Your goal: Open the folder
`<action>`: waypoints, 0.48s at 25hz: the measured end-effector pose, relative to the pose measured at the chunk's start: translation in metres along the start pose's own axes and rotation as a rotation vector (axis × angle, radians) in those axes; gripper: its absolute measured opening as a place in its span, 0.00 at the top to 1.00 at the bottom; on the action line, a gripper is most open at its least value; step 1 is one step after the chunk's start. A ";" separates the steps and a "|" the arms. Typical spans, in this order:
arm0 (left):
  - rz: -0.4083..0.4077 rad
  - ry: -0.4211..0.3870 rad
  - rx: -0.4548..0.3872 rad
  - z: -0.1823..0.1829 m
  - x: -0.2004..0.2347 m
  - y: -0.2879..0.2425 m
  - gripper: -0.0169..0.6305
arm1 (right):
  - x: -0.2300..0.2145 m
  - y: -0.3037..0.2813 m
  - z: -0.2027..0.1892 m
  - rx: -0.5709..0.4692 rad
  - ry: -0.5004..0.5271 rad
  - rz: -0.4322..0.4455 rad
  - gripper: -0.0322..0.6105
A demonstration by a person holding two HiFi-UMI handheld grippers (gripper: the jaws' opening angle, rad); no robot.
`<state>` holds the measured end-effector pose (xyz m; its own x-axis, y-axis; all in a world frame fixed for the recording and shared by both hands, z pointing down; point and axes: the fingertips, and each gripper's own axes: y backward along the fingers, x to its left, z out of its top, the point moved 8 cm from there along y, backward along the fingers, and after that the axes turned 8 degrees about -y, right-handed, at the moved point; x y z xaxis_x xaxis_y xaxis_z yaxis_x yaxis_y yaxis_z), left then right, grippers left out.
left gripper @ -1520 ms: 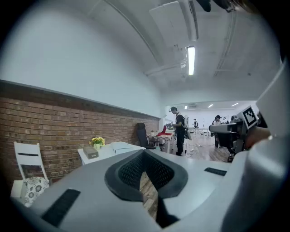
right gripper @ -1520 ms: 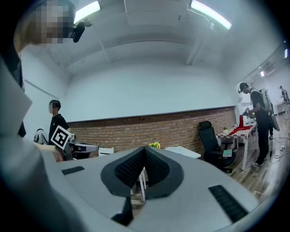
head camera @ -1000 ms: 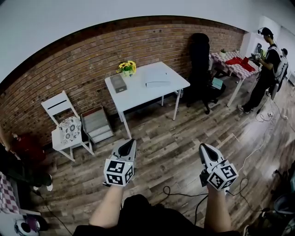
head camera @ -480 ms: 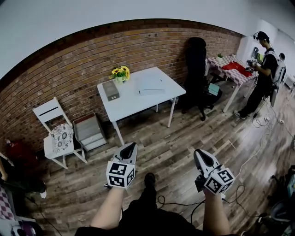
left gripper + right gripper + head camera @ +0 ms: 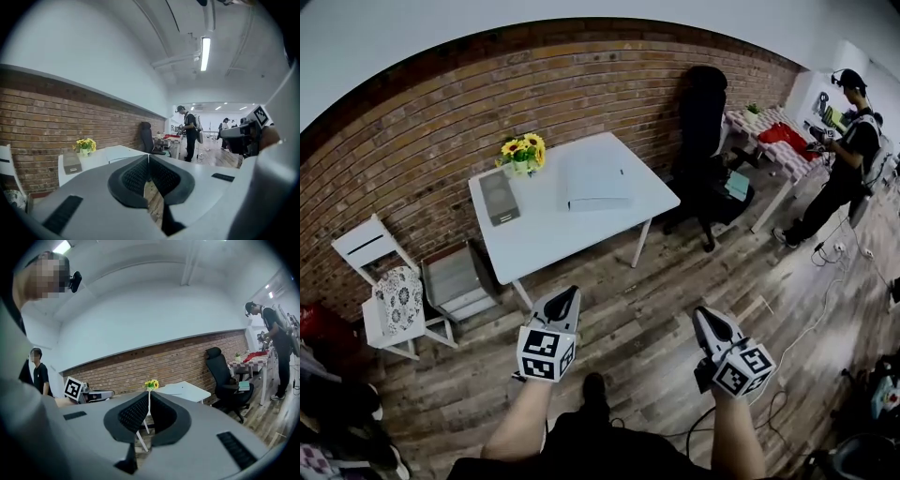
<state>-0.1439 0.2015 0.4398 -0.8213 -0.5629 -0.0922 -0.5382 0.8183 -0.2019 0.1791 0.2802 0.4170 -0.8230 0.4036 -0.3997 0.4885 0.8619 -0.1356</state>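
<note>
In the head view, the pale, flat folder (image 5: 596, 178) is seen on the white surface (image 5: 534, 239), well ahead of both tongs. Its long axis apparently runs toward the brick wall (image 5: 441, 122). The left tongs (image 5: 569, 293) are placed nearer than the right tongs (image 5: 701, 313). In the left gripper view, the ribbed dark pads (image 5: 136, 176) are pressed together on nothing. In the right gripper view, the jaws are likewise closed and empty.

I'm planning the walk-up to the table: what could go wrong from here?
Cables lie on the floor close by: a trip hazard. The folder lies flat on the table; the left hand-held gripper and right hand-held gripper are shut, so may slip on its cover. The flowers near it might be knocked.
</note>
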 end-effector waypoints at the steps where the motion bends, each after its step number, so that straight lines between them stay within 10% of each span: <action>1: -0.004 -0.001 0.007 0.001 0.010 -0.015 0.94 | -0.009 -0.016 0.005 0.004 -0.009 -0.002 0.91; 12: -0.025 -0.035 0.027 0.022 0.082 -0.115 0.94 | -0.044 -0.140 0.041 0.035 -0.029 0.041 0.93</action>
<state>-0.1451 0.0583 0.4340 -0.8005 -0.5871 -0.1206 -0.5526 0.8009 -0.2306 0.1590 0.1292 0.4169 -0.7935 0.4288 -0.4318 0.5319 0.8335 -0.1496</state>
